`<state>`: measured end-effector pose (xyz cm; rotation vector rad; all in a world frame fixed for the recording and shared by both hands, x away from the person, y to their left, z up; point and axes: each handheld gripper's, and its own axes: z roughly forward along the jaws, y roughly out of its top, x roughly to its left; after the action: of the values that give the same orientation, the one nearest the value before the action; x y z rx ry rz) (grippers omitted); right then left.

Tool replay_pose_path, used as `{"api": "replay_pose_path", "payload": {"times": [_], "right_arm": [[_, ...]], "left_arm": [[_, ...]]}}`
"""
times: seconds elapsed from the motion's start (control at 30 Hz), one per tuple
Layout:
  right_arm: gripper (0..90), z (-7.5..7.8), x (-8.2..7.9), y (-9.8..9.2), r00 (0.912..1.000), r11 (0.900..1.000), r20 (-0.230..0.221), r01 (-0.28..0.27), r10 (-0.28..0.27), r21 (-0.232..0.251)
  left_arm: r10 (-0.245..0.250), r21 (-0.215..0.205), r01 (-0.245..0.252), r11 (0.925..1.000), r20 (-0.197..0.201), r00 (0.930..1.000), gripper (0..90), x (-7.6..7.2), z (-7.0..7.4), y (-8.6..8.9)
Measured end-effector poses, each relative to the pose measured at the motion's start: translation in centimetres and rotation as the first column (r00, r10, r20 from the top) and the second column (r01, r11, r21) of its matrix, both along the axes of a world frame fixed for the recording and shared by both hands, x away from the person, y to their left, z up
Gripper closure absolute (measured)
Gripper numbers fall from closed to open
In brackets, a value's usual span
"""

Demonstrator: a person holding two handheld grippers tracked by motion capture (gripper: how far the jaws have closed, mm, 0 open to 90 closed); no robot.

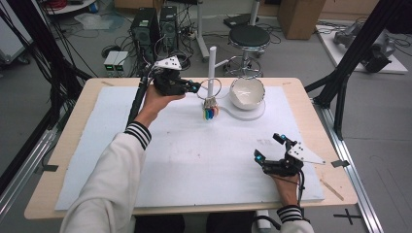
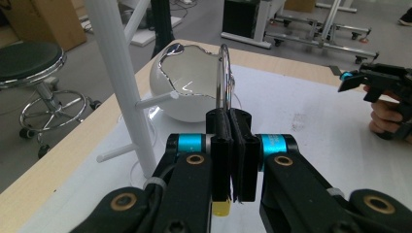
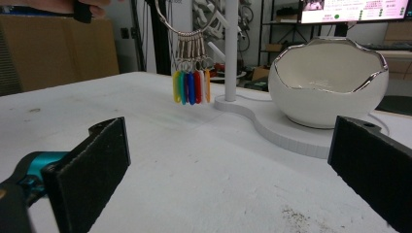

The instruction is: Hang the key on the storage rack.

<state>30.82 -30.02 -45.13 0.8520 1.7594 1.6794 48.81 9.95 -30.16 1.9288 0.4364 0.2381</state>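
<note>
Metal key ring [image 1: 212,87] pinched in my left gripper [image 1: 194,87], far side of the table [image 1: 73,145].
Colourful tags [image 1: 210,113] dangle off it just beside the white post [image 1: 212,68]; the white bowl [image 1: 247,92] sits to the right. My right gripper [image 1: 267,147] rests near right, jaws spread wide with nothing between them.

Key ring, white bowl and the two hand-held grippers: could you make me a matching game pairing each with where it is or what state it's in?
Things:
1. key ring
2. white bowl
3. left gripper
4. right gripper

States:
A. jaws wide apart, holding nothing
B. sits on the white base beside the post
C. lifted off the table, coloured tags dangling
D. jaws closed on the metal ring

Pairs: 1-C, 2-B, 3-D, 4-A
</note>
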Motion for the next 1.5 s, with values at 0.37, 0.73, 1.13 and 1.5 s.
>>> {"api": "replay_pose_path", "payload": {"times": [0.37,0.73,1.13,1.5], "right_arm": [[0.9,0.0,0.0,0.0,1.0,1.0,-0.01,-0.002,0.002,0.004],[1.0,0.0,0.0,0.0,1.0,1.0,0.004,-0.001,0.001,0.002],[1.0,0.0,0.0,0.0,1.0,1.0,0.0,0.0,0.0,-0.005],[1.0,0.0,0.0,0.1,1.0,1.0,0.001,0.0,0.0,-0.006]], "left_arm": [[0.075,-0.013,-0.076,0.997,-0.029,0.9967,87.4,2.0,-1.8,-0.9],[0.159,0.001,-0.159,0.9873,-0.079,0.9842,87.3,3.6,-3.4,-0.1],[0.16,0.015,-0.159,0.9871,-0.13,0.9785,87.0,4.1,-4.3,-0.3],[0.144,0.047,-0.141,0.9889,-0.085,0.9859,58.3,3.5,-4.2,0.7]]}}
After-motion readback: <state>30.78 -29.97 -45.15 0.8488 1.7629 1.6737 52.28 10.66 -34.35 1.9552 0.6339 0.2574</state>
